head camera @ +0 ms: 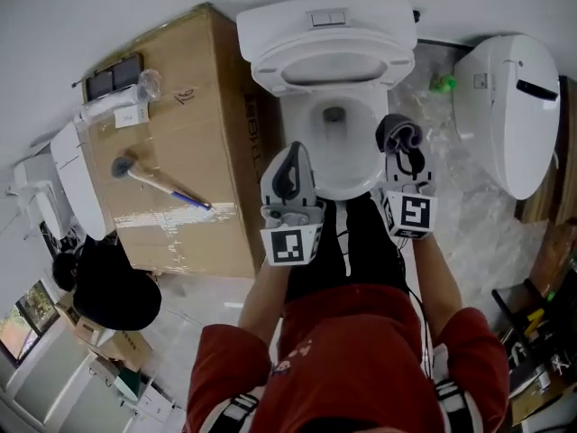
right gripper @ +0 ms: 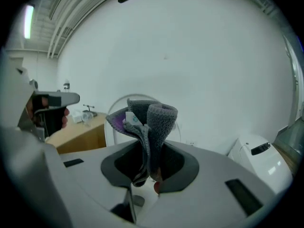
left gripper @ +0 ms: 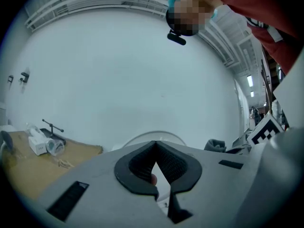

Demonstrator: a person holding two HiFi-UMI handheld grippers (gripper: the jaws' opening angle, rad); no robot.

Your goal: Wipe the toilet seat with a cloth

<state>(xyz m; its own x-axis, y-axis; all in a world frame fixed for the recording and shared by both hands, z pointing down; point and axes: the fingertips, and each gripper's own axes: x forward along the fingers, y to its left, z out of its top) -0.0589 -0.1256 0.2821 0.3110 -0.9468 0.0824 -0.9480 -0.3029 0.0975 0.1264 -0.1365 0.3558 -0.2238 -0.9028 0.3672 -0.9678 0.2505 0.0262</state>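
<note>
While the right gripper (right gripper: 150,148) pinches a bunched grey cloth (right gripper: 153,120) between its jaws, the folds standing up above them, the left gripper (left gripper: 155,148) has its jaws pressed together on nothing. Both hang over the front of the white toilet bowl (head camera: 335,165), the cloth above its right rim, apart from the raised toilet seat (head camera: 270,61) behind
</note>
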